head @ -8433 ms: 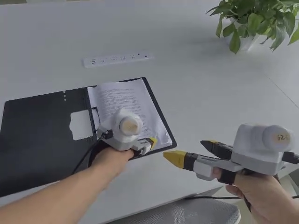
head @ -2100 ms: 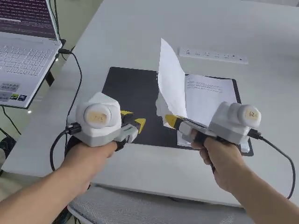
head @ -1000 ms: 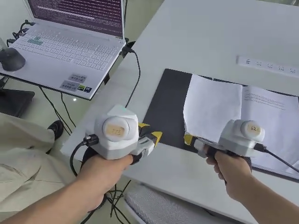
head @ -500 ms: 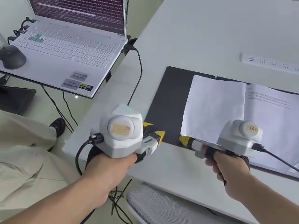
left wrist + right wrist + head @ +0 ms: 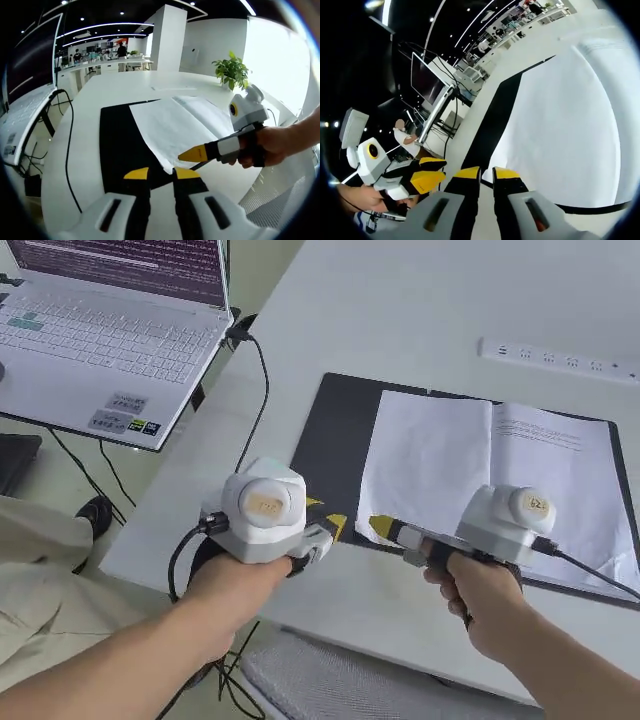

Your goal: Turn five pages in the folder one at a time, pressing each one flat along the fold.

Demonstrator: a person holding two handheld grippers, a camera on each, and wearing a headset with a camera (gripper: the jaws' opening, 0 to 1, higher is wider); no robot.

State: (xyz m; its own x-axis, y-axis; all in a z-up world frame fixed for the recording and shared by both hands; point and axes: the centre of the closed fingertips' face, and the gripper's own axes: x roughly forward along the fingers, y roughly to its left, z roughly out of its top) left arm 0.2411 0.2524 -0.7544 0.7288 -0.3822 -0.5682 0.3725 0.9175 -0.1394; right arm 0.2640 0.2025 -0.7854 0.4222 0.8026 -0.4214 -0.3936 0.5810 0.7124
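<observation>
A: What has changed?

B: The thin white sheet [image 5: 430, 465], which stood upright two seconds ago, now lies turned over on the left half of the open black rectangular folder [image 5: 325, 435]. The folder rests on the smooth white surface [image 5: 400, 320].

A: And the tongs?

B: The right tongs [image 5: 385, 528] are nearly closed at the sheet's near corner; whether they pinch it, I cannot tell. The left tongs [image 5: 328, 523] hover slightly parted, holding nothing.

A: Progress?

B: One turn looks finished. Pressing along the fold seems left to do, then further pages. The paper is matt and limp, the cover stiff.
</observation>
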